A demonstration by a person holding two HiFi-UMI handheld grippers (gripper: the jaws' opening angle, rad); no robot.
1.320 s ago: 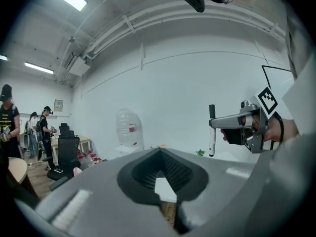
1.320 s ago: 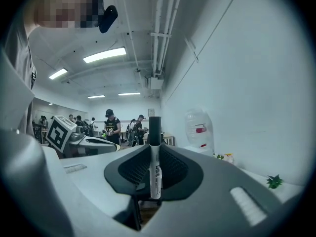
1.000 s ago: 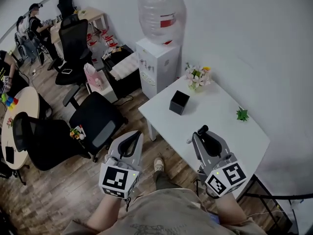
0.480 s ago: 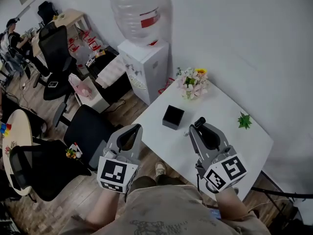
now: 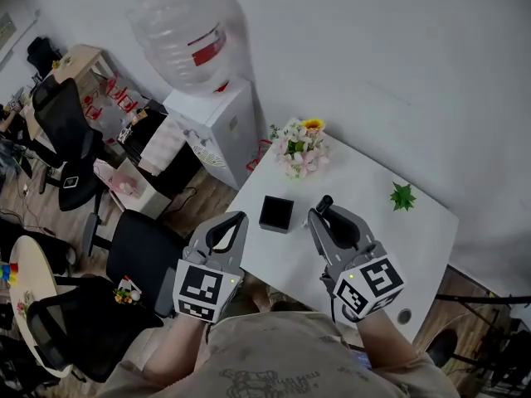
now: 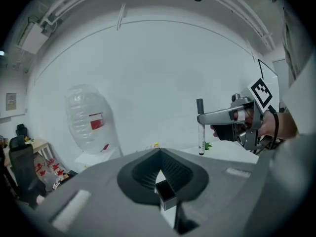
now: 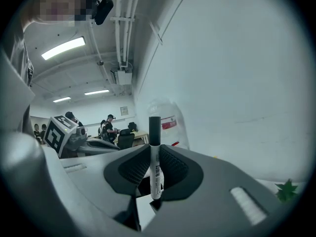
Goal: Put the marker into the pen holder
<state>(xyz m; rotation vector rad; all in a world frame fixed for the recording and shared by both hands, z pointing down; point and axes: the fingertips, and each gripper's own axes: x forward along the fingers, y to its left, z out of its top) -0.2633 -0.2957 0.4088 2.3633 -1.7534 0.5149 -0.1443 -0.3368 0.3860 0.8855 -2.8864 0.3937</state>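
A black square pen holder [image 5: 275,213] stands on the white table [image 5: 398,243] near its left edge. My right gripper [image 5: 320,214] is just right of the holder, shut on a white marker [image 7: 155,168] with a black cap [image 5: 324,201], held upright. The left gripper view shows this marker [image 6: 200,130] hanging from the right gripper [image 6: 201,117] above the table. My left gripper [image 5: 236,222] hovers at the table's left edge beside the holder, shut with nothing in it. Through the gap behind its tips [image 6: 159,153] the pen holder [image 6: 166,194] shows below.
A flower pot [image 5: 299,146] stands at the table's far edge behind the holder, a small green plant [image 5: 402,196] at the far right. A water dispenser [image 5: 214,127] with its bottle [image 5: 178,36] is off the table's left end. Black office chairs [image 5: 145,251] fill the floor at left.
Both grippers have moved forward over the table and closer to the pen holder. The marker stays upright in the right gripper. The head view has swung right.
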